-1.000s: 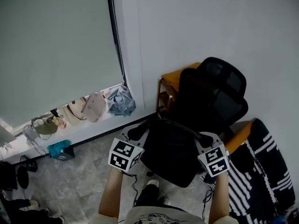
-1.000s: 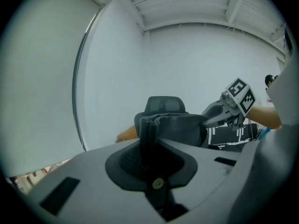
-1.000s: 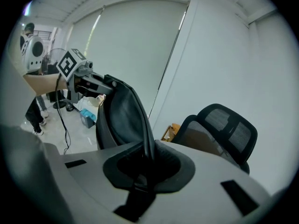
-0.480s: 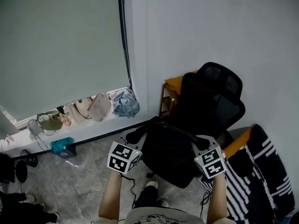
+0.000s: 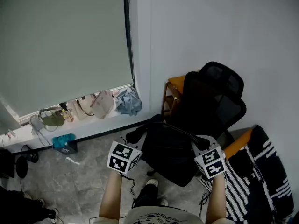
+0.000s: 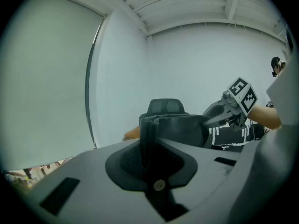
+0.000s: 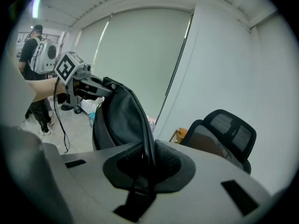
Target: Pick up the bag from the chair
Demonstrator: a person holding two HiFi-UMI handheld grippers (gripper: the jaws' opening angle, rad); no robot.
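The black bag (image 5: 169,148) hangs in the air between my two grippers, in front of the black office chair (image 5: 216,97). My left gripper (image 5: 140,134) is shut on the bag's left edge (image 6: 148,136). My right gripper (image 5: 199,143) is shut on its right edge, a thin black rim (image 7: 148,148) pinched between the jaws. The bag's body (image 7: 117,120) sags below that rim. In the left gripper view the right gripper (image 6: 219,115) shows at the bag's far end; in the right gripper view the left gripper (image 7: 100,88) shows likewise. The chair's seat is hidden behind the bag.
A low window ledge (image 5: 93,125) carries several small bags (image 5: 100,104). A teal box (image 5: 64,143) lies on the stone floor. An orange wooden piece (image 5: 174,85) stands behind the chair. A black-and-white striped cloth (image 5: 259,171) lies at the right. A person with a backpack (image 7: 39,55) stands far off.
Both grippers, with the bag stretched between them, have drawn back a little from the chair. The view has shifted slightly, showing more of the window ledge.
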